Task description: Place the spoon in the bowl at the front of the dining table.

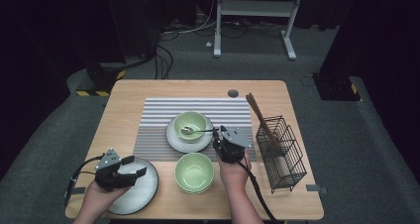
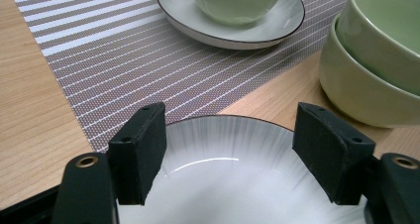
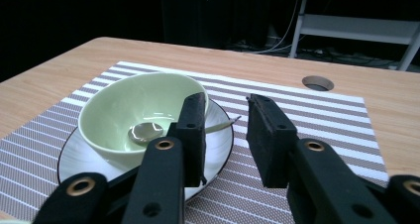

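High view. Near the middle of the wooden surface (image 1: 129, 95), on a striped placemat (image 1: 158, 115), a green bowl (image 1: 195, 120) on a white plate (image 1: 173, 137), with a metal spoon (image 1: 195, 131) inside, handle pointing right over the rim. At that handle's end, the right tool (image 1: 216, 134), aimed at it. Nearer the front edge, a stack of green bowls (image 1: 194, 172). At front left, a grey plate (image 1: 146, 189) under the left tool (image 1: 138, 166). Far right, a wire basket (image 1: 285, 154) holding chopsticks (image 1: 260, 117).

Left gripper view. Left tool (image 2: 230, 112) spread wide, nothing between the pads, poised low over the grey plate's far rim; no contact visible. Beyond, placemat, white plate and stacked bowls, a closeness hard to judge from above.

Right gripper view. Right tool (image 3: 225, 100) partly spread, pads apart and pinching nothing. In the gap and a little beyond, the spoon's thin handle tip (image 3: 230, 121); spoon head resting in the bowl's bottom, a detail too small to read from above.

Likely step: lining up on the spoon handle, whether to take it or having just set it down cannot be told. For a grasp: a small advance to bring the handle fully between the pads, then a squeeze, without nudging the bowl off the plate.
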`<state>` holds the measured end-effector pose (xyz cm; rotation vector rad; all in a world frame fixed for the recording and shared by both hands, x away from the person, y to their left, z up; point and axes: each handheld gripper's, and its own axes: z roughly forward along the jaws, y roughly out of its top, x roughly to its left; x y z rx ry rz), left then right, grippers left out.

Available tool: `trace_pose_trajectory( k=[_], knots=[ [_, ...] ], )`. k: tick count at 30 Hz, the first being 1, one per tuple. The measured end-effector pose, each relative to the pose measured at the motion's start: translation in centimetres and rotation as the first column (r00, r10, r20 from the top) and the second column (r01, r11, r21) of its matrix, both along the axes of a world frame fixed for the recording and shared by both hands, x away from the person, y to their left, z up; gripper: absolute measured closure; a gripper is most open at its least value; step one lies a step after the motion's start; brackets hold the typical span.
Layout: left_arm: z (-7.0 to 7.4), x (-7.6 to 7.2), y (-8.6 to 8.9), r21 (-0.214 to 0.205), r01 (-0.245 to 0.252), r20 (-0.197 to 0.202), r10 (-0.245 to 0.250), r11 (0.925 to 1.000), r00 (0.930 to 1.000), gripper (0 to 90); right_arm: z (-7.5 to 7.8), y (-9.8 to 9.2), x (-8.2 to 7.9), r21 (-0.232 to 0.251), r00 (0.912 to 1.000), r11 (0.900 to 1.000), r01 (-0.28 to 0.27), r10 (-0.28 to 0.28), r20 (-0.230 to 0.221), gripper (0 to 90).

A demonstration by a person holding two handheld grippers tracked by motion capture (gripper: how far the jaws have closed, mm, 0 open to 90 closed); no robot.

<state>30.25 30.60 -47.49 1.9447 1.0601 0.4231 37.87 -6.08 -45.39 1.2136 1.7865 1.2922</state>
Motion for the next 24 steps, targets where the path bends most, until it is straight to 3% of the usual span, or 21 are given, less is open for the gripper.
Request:
trace_pose_trajectory(
  k=[7,10,24],
  knots=[
    [-0.1,0.1,0.1,0.001,-0.006,0.000,0.006,1.0000,1.0000,29.0,0.3,0.1,-0.9,-0.005,0.9995,0.9995,-0.031,0.031,-0.006,79.5],
    [-0.1,0.1,0.1,0.000,-0.003,-0.002,0.003,1.0000,1.0000,29.1,0.1,0.5,-0.9,-0.019,0.9988,0.9987,-0.047,0.047,-0.013,79.4],
    [0.0,0.0,0.2,-0.003,-0.003,0.002,0.003,1.0000,1.0000,29.2,-0.7,1.4,0.8,-0.041,0.9994,0.9988,-0.026,0.025,-0.024,74.7]
  ],
)
